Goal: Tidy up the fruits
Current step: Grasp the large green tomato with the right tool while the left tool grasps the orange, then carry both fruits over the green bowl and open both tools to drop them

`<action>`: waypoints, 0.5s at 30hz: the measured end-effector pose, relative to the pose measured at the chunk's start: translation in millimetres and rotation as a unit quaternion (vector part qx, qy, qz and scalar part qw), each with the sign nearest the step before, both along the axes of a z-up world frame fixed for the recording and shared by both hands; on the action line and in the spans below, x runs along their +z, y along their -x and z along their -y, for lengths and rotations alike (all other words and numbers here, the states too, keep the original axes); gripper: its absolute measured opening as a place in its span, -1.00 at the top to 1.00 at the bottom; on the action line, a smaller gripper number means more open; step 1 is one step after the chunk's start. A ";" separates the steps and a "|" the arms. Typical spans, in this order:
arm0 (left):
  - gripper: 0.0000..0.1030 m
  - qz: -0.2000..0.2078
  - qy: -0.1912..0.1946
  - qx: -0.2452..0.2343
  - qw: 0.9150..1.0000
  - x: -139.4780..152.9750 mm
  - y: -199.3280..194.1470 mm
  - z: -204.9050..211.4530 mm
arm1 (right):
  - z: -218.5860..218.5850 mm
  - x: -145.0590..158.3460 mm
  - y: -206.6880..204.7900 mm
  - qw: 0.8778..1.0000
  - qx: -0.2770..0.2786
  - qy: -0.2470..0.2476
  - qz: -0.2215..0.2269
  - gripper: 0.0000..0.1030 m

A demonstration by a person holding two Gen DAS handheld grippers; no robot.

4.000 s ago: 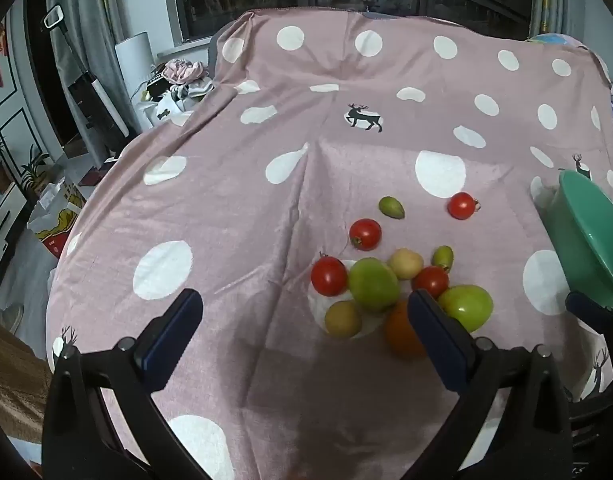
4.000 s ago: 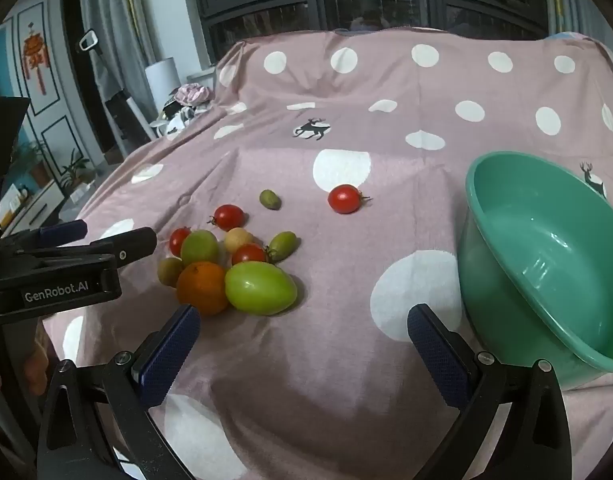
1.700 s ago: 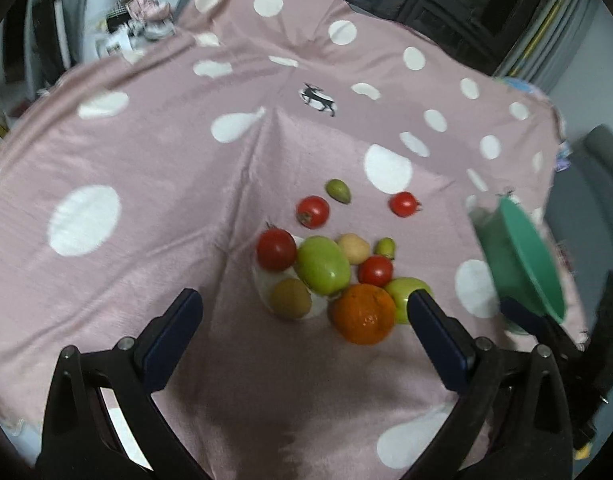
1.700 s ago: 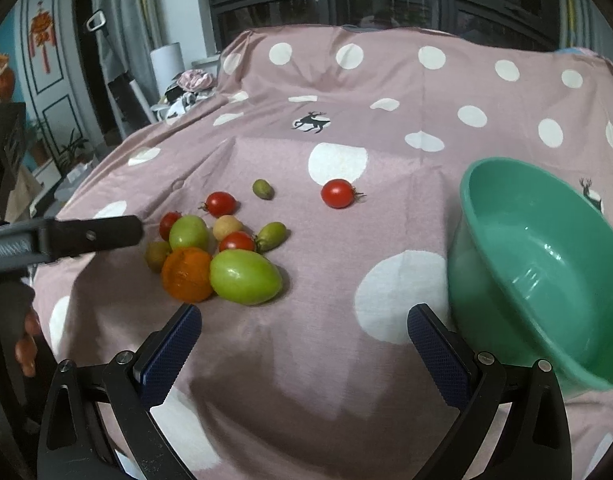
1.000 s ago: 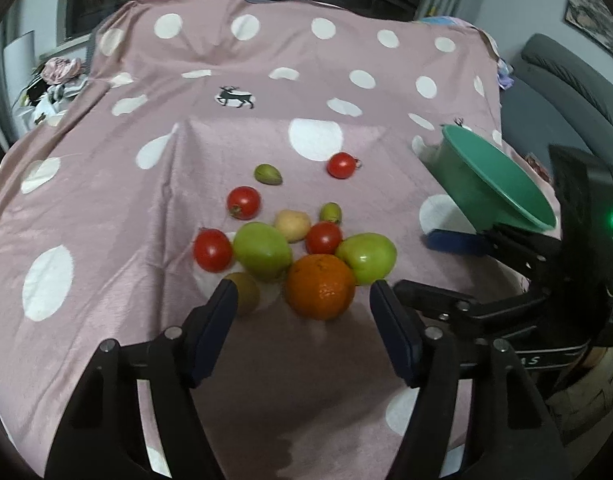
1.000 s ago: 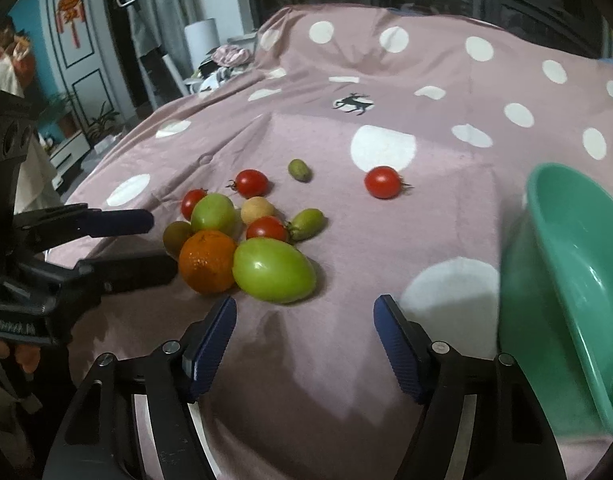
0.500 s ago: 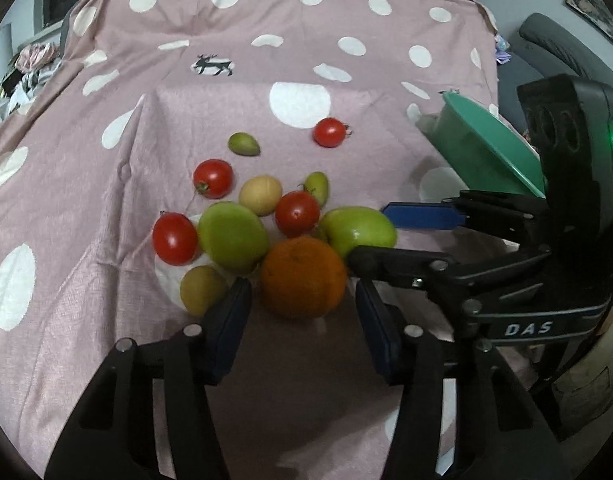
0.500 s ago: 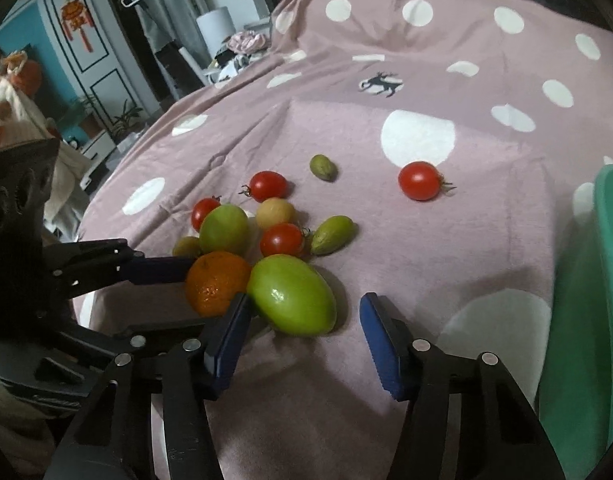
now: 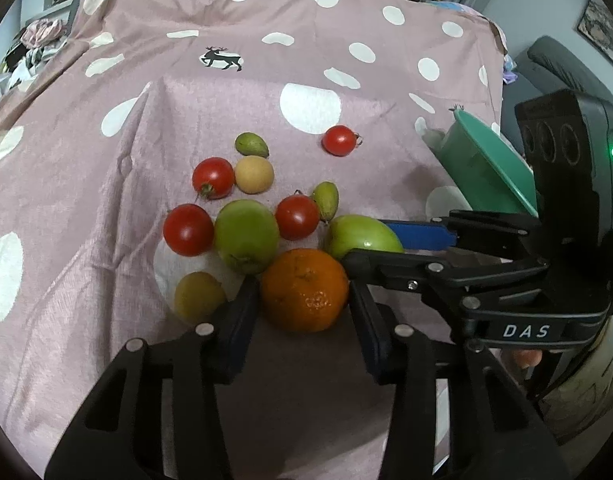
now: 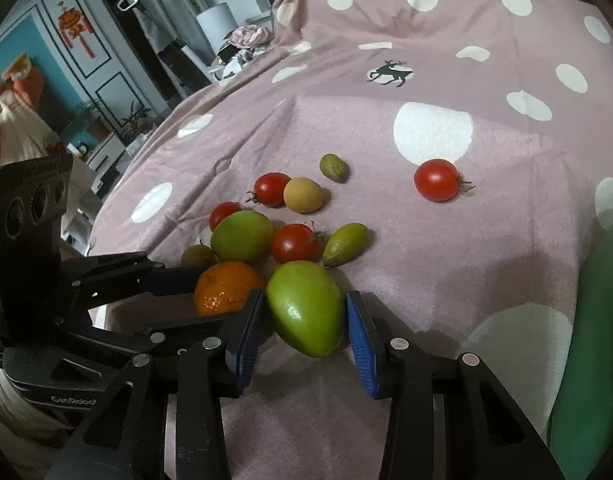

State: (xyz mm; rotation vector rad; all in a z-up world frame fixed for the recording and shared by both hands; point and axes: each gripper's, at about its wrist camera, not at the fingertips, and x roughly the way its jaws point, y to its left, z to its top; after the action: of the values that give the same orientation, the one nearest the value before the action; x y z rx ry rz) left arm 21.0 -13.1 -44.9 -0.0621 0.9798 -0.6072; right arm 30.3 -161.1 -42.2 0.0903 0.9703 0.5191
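Orange (image 9: 304, 290) between closing left gripper (image 9: 304, 304) jaws.

A pink tablecloth (image 10: 446, 264) with white dots and a black deer print (image 10: 388, 72) drapes the tabletop. Beyond the cloth's far left edge stand a white cylinder (image 10: 216, 20), crumpled pink fabric (image 10: 248, 36) and a teal wall with a red hanging ornament (image 10: 72, 26). A grey sofa (image 9: 562, 68) sits past its right edge.

On the cloth (image 9: 86, 208): one orange (image 9: 304, 290); four red tomatoes, the farthest (image 9: 338, 141) at one o'clock; two big green fruits (image 9: 246, 236) (image 10: 304, 308); two small green ones (image 9: 251, 145) (image 9: 326, 200); two small round yellowish fruits (image 9: 254, 174) (image 9: 198, 296). One green bowl (image 9: 486, 168) at three o'clock.
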 end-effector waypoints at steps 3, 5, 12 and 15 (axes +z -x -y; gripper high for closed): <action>0.12 -0.001 0.009 0.008 1.000 -0.9 1.1 -2.1 | 1.1 -0.4 0.5 1.000 -0.008 -0.008 0.000 0.17; 0.12 0.002 0.014 0.010 1.000 -1.2 1.8 -3.1 | 3.0 -0.8 0.7 1.000 -0.013 -0.015 -0.001 0.18; 0.13 0.019 0.037 0.025 0.999 6.1 7.9 -14.0 | 15.5 7.1 7.4 0.999 -0.033 -0.033 0.014 0.18; 0.13 0.034 0.047 0.035 0.998 15.0 9.7 -19.2 | 22.2 16.2 14.5 0.998 -0.041 -0.038 0.034 0.18</action>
State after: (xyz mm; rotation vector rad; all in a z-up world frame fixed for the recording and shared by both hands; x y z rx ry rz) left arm 11.3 6.1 -30.0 -0.1584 0.8790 -0.5864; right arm 15.8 -183.2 -26.0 0.1802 0.8771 0.4801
